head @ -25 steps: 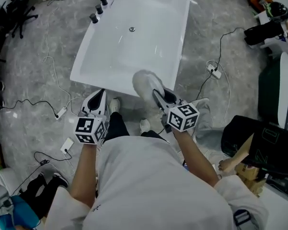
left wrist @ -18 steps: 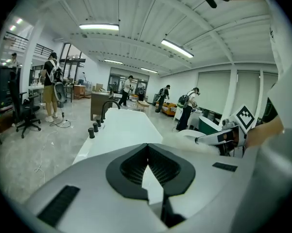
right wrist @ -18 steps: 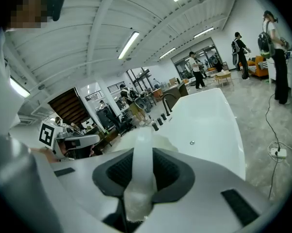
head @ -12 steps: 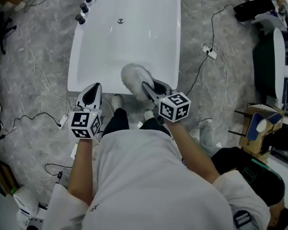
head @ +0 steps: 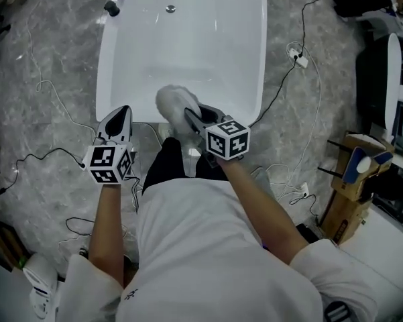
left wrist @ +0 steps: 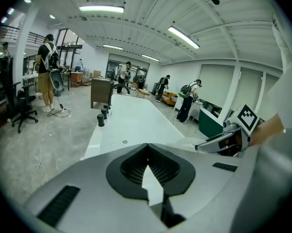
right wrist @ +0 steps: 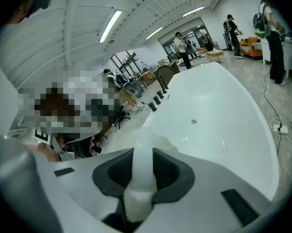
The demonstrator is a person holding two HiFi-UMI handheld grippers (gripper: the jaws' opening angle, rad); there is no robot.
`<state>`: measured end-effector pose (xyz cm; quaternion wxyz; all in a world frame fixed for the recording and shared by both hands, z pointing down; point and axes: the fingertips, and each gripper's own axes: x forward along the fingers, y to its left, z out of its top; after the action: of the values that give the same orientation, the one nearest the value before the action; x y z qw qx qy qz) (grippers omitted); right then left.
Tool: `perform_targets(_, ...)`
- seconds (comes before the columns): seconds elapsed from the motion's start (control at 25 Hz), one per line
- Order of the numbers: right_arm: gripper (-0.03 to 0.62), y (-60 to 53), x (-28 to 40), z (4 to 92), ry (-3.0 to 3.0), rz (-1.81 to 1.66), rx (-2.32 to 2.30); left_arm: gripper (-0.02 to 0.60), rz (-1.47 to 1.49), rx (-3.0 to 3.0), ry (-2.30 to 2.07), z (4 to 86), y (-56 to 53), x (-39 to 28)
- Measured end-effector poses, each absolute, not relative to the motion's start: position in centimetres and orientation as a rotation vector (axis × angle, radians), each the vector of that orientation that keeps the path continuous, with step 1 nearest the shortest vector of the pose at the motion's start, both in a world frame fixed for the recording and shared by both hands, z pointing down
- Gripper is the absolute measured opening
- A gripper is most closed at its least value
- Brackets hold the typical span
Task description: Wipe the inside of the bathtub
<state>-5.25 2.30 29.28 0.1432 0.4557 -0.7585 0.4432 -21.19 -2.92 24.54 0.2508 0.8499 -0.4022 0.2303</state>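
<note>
Over the bathtub (head: pixel 188 52) rim, right gripper (head: pixel 189 117) tight on cloth (head: pixel 171 103); left gripper (left wrist: pixel 147 152) together, evident only in its view.

No words, labels, brands or numbers can be read on anything in view.

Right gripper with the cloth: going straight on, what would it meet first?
The right gripper would likely meet the bathtub inside, near its close end, its cloth touching first; depth is unclear.
</note>
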Motion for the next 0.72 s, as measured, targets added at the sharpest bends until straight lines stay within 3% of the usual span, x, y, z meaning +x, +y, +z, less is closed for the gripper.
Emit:
perform_targets(0.4,0.098,-0.2,-13.5,39.4,-2.121,1.561,1.153,0.011,0.685,2.189,-1.269,31.2,-4.3,-25.5)
perform_targets(0.72,0.098,-2.6,-15.3,45.3,-2.054,1.625,1.143,0.011,0.705,2.115,-1.342,35.5,-4.4,-27.3)
